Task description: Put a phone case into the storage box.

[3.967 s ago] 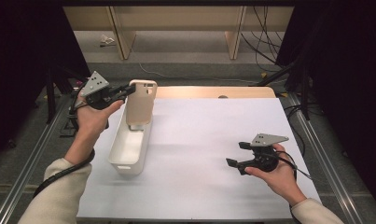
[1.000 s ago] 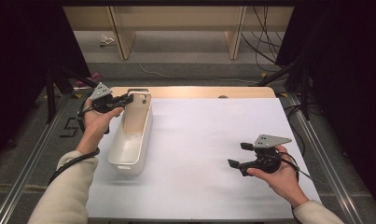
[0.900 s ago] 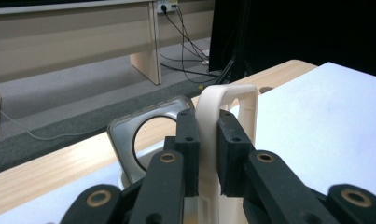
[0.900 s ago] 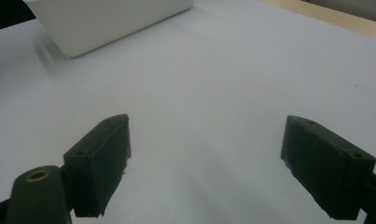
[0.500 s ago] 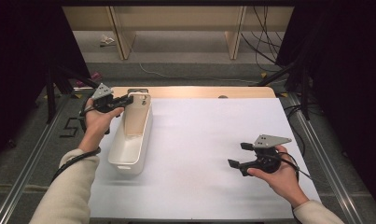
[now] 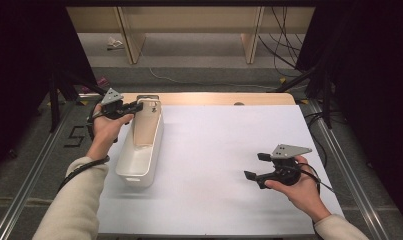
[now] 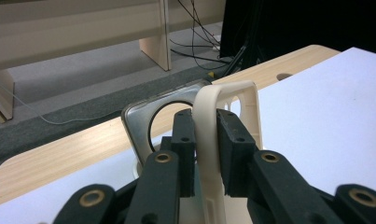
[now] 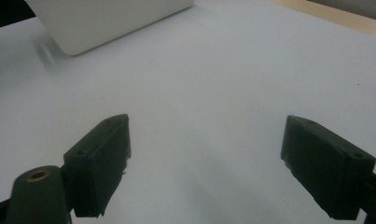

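Item: one cream bin (image 6: 139, 155), long and narrow, rounded corners, open top, a cut-out handle (image 7: 232, 100) at its far end.

Nearest me, the right gripper (image 6: 255, 166) rested low over the white sheet (image 6: 224, 145) at the table's right, jaws spread wide with nothing between them. In the right gripper view I saw bare sheet between the pads and a near corner of the bin, cut off by the top edge.

Left of centre, the bin lay lengthwise on the sheet, its far end towards the wooden table edge (image 6: 214, 98).

At that far end, my left gripper (image 6: 137, 106) had its jaws closed on the bin's rim, one pad each side of the wall, just below the handle.

Beyond the handle I noted a metal plate (image 7: 143, 116) with a round opening, partly hidden by the jaws and bin; I could not tell what it was.
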Demonstrator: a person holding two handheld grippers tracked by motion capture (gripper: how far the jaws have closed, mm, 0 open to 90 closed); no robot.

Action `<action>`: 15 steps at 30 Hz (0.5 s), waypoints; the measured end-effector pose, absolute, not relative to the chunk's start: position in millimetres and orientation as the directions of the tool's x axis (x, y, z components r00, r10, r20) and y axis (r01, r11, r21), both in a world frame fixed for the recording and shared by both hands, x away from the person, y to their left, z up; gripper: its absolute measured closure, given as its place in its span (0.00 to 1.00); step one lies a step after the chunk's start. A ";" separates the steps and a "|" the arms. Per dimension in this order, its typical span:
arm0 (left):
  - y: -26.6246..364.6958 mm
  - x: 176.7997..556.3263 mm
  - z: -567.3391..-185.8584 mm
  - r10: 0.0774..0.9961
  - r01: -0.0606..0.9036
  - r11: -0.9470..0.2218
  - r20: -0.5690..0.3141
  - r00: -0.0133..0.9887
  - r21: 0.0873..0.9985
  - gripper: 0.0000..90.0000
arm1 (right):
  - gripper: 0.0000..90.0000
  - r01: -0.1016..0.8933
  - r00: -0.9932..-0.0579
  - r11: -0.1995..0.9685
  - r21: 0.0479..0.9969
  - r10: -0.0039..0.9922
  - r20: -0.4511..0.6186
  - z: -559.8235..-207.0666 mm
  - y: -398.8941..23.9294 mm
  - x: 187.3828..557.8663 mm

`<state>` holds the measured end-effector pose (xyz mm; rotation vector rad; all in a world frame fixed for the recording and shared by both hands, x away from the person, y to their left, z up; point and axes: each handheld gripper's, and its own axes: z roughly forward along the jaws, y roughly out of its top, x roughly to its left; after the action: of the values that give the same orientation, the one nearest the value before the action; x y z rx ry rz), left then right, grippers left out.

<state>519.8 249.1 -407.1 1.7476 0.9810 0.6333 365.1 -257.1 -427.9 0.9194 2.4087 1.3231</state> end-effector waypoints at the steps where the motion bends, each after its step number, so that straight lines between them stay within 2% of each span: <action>1: 248.8 520.5 -407.2 0.846 0.326 -0.181 -0.023 0.533 0.928 0.85 | 0.19 0.410 -0.773 0.392 0.824 0.629 0.085 -427.9 -257.1 365.0; 15: 247.2 527.6 -407.5 0.860 0.351 -0.233 0.024 0.510 0.907 0.82 | 0.19 0.411 -0.774 0.393 0.822 0.628 0.087 -428.5 -257.2 365.5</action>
<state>527.6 247.2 -407.5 1.8082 1.0121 0.6767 365.5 -257.2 -428.5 0.9190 2.4142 1.3222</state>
